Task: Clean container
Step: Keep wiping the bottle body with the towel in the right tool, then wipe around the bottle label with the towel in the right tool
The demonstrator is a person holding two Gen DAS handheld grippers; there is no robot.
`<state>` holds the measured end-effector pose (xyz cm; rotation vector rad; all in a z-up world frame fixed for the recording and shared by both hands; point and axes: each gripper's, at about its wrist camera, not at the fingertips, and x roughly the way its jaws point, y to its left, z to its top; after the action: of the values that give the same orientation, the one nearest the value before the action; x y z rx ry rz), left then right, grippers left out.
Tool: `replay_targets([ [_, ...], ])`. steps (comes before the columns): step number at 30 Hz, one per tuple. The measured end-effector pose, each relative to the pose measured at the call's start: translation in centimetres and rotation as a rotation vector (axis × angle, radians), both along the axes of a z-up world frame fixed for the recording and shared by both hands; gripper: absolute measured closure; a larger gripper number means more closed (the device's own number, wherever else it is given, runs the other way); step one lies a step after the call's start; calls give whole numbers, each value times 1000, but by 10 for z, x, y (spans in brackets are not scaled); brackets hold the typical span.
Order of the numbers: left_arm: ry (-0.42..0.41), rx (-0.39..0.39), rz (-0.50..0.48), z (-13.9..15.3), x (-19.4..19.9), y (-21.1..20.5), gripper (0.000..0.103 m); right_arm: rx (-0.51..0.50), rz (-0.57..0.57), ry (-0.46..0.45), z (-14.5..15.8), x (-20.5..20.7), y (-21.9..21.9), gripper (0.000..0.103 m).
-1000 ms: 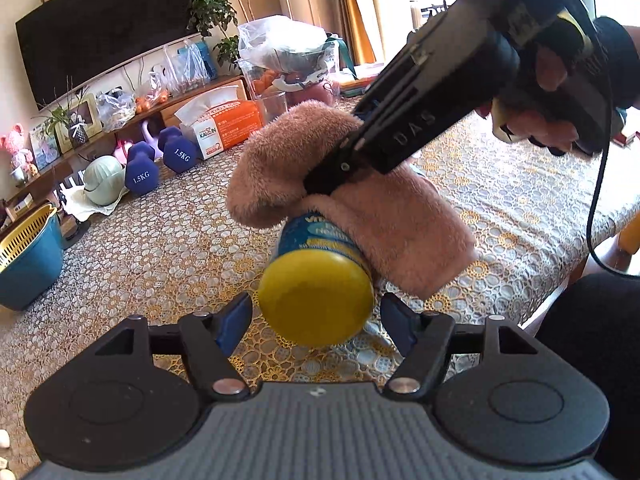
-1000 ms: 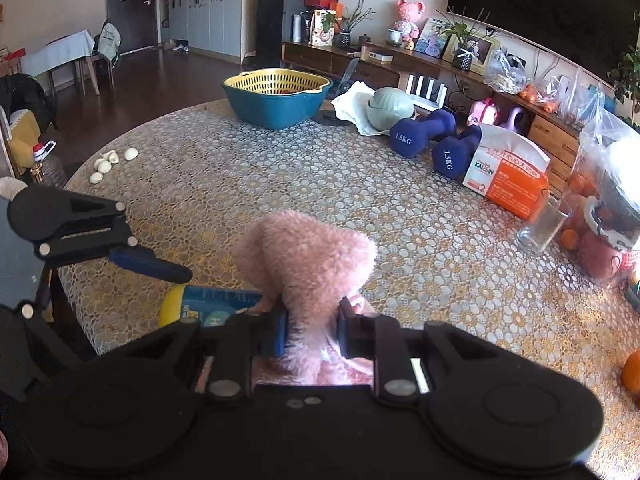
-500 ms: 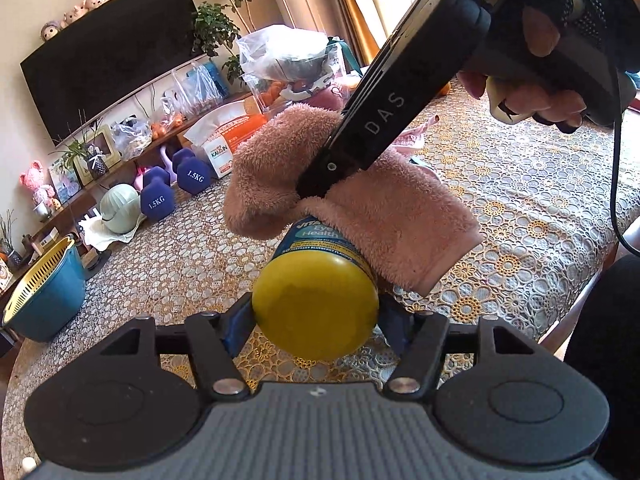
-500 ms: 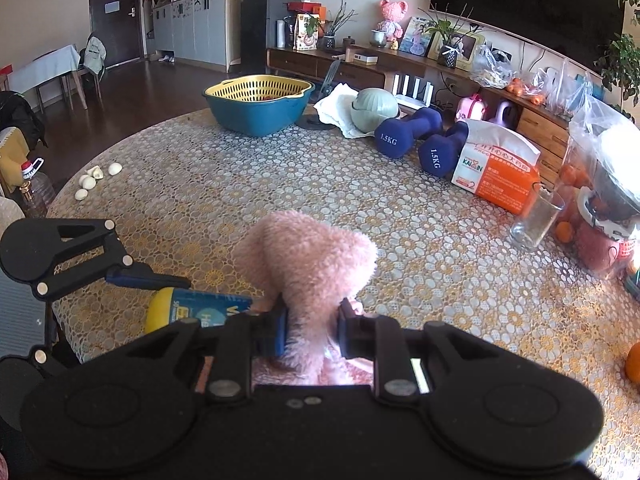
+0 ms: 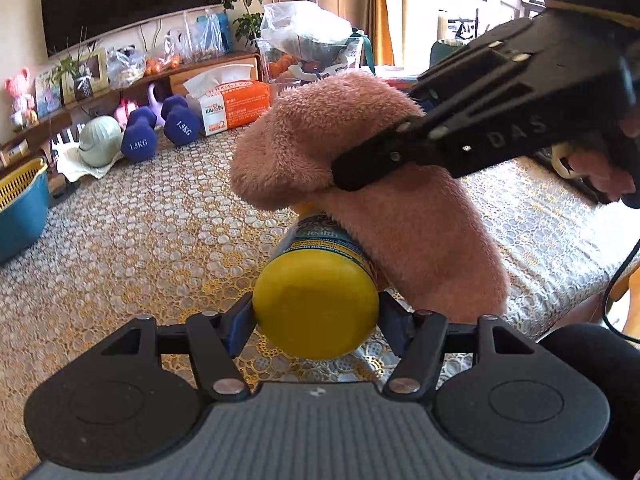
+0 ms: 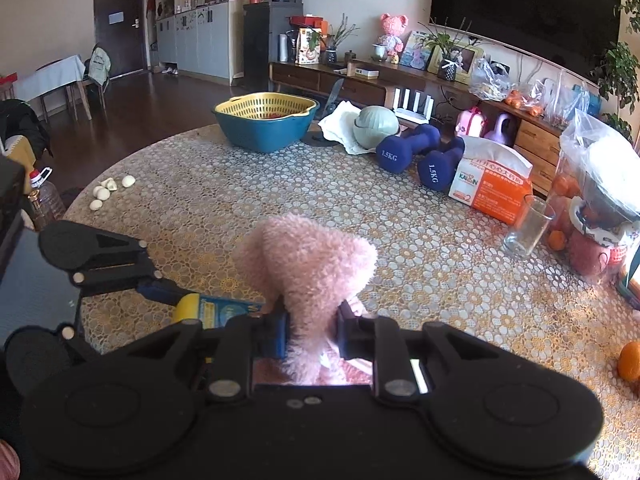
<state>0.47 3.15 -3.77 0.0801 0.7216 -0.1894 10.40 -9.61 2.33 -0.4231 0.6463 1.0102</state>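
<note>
A blue-labelled container (image 5: 320, 236) with a yellow lid (image 5: 316, 306) lies on its side, lid end toward the left wrist camera. My left gripper (image 5: 316, 318) is shut on the lid end. A fluffy pink cloth (image 5: 360, 184) drapes over the container's far part. My right gripper (image 6: 311, 330) is shut on that pink cloth (image 6: 308, 268), and in the left wrist view it reaches in from the upper right with a hand behind it. In the right wrist view the container (image 6: 218, 311) pokes out to the left of the cloth, and most of its body is hidden.
A patterned tablecloth (image 6: 248, 200) covers the round table. At the back stand a blue basin with a yellow strainer (image 6: 266, 122), two blue dumbbells (image 6: 420, 152), an orange tissue box (image 6: 494, 186), a glass (image 6: 528, 226) and bagged fruit (image 6: 596, 208). An orange (image 6: 629, 360) lies right.
The left gripper's jaws went from spread beside the yellow lid to pressed against it. The view levelled out, and the cloth and right gripper shifted slightly over the container.
</note>
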Motion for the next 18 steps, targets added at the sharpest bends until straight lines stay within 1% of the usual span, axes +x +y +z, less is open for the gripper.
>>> replay_targets([
  [5,44,-91,-1,-1,0,4,39,4,124,-3,13,-28,-3,81],
  [8,62,-111,0,-2,1,5,39,-21,168,-11,12,-37,1,81],
  [12,70,-107,-4,-4,1,4,39,-76,146,-33,-1,-35,5,81],
  [18,56,-94,-11,-1,4,3,39,-97,38,-32,-14,-10,-5,81],
])
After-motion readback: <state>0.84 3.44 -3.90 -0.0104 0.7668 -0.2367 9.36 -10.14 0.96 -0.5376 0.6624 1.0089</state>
